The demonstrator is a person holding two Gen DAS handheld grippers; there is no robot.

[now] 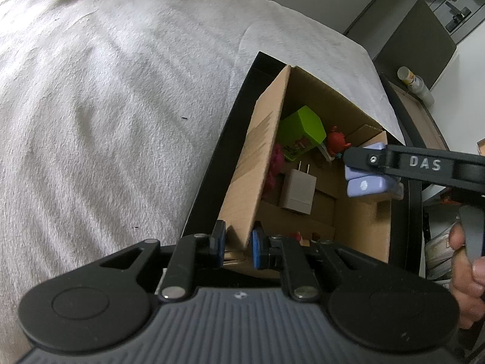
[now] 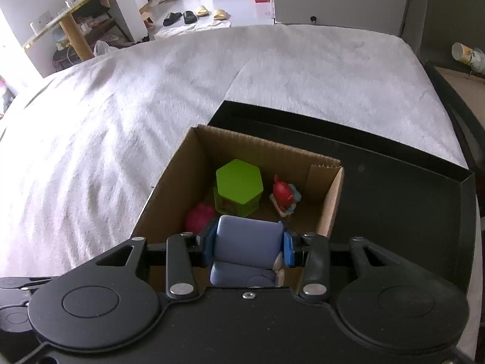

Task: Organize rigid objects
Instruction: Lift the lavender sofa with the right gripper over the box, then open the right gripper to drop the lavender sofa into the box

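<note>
We take the cardboard box [image 2: 182,176] as our landmark. Nearest us, the left gripper [image 1: 238,248] has its blue-padded fingers [image 1: 257,250] pinching the box's near wall, one finger outside and one inside. The right gripper [image 2: 248,244] hangs over the near part of the box's opening, its fingers pinching a lavender blocky toy [image 2: 247,242] by its two sides; the toy is above the box floor, not resting on it. From the left wrist view, the hand [image 1: 466,273] holding that gripper shows beside the box's right wall.

Inside the box, a white plug adapter [image 1: 298,192] stands near the middle with its prongs up. A pink fuzzy toy [image 2: 200,217] lies against the left wall. Farther in, a green hexagonal container [image 2: 239,189] sits toward the far left corner, and a small red figure [image 2: 283,195] stands to its right, near the far right corner.

The box itself sits in the left part of a shallow black tray [image 2: 394,197], which extends well to the box's right. Beyond both, a white cloth [image 2: 151,91] covers the table.
</note>
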